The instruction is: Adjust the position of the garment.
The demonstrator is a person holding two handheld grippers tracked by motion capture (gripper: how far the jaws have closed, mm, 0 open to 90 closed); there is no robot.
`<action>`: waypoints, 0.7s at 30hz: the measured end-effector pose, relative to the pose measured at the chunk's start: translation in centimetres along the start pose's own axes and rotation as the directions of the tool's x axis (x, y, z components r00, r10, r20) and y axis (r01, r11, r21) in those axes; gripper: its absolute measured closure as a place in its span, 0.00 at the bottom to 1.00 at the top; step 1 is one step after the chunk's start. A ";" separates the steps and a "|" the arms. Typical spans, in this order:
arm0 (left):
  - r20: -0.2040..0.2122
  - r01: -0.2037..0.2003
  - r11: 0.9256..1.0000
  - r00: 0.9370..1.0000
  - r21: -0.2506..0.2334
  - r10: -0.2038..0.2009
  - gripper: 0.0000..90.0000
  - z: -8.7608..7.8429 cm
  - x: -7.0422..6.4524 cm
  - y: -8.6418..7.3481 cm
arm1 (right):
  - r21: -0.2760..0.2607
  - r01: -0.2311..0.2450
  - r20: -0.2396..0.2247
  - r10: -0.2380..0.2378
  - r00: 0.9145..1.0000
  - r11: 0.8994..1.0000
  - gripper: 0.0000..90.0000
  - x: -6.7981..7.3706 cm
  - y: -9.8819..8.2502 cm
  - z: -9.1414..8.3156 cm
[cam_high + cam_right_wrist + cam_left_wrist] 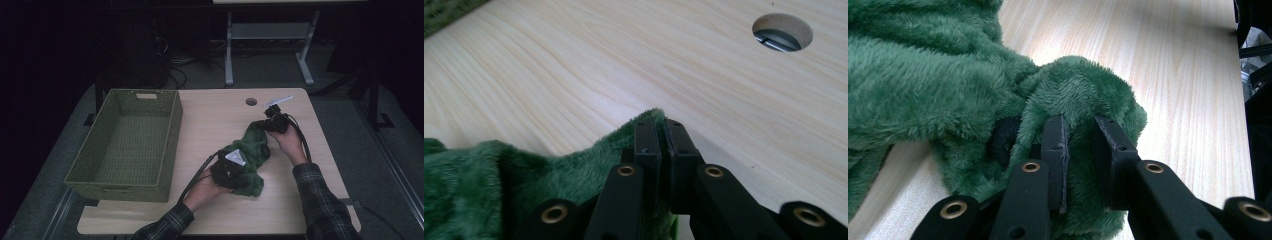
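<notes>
A fluffy dark green cloth lies bunched on the light wooden table. My left gripper holds its near end: in the left gripper view a thick fold of the cloth is pinched between the two black jaws of the left gripper. My right gripper is at the cloth's far corner. In the right gripper view its jaws stand nearly together on the thin edge of the cloth, right gripper low over the tabletop.
A green woven basket stands empty on the table's left part. A round cable hole sits near the far edge, also seen as the hole. A white strip lies beyond my right gripper. Desk legs and cables stand behind the table.
</notes>
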State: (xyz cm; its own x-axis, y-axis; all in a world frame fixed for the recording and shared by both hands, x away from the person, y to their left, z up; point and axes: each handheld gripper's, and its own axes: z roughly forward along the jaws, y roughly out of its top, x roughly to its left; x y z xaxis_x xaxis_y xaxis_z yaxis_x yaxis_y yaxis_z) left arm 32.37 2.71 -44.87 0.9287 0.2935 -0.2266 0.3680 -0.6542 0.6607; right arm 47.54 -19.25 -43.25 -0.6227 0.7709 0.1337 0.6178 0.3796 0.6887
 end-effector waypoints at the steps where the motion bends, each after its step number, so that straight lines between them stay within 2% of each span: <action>1: -0.001 0.001 1.000 1.000 -0.001 -0.001 0.84 0.0 0.0 0.0 | -0.007 -0.001 -0.006 0.001 1.000 1.000 0.96 0.0 0.0 -0.2; 6: 0.000 0.002 1.000 1.000 -0.001 -0.002 0.84 0.0 0.1 0.0 | -0.047 0.002 -0.020 -0.003 1.000 0.999 0.96 0.1 0.3 -1.3; 9: -0.002 0.000 1.000 1.000 0.002 0.000 0.84 0.0 0.1 0.0 | -0.090 0.001 -0.048 -0.005 0.999 0.996 0.96 0.2 0.6 -2.2; 19: -0.001 0.004 1.000 1.000 0.003 -0.004 0.85 0.0 0.1 -0.1 | -0.170 0.050 -0.088 -0.066 0.994 0.984 0.96 1.4 1.6 -5.0; 21: 0.002 0.005 1.000 1.000 0.000 -0.005 0.85 0.0 0.1 -0.1 | -0.192 0.068 -0.100 -0.089 0.991 0.979 0.96 1.8 1.8 -6.0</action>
State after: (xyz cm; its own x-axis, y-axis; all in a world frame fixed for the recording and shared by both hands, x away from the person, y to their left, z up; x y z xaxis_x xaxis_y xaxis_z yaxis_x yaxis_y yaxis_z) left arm 32.47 2.80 -44.95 0.9268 0.2954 -0.2317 0.3729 -0.6525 0.6597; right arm 44.64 -20.24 -37.54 -0.7199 0.6793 0.1425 0.4703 0.3263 0.8200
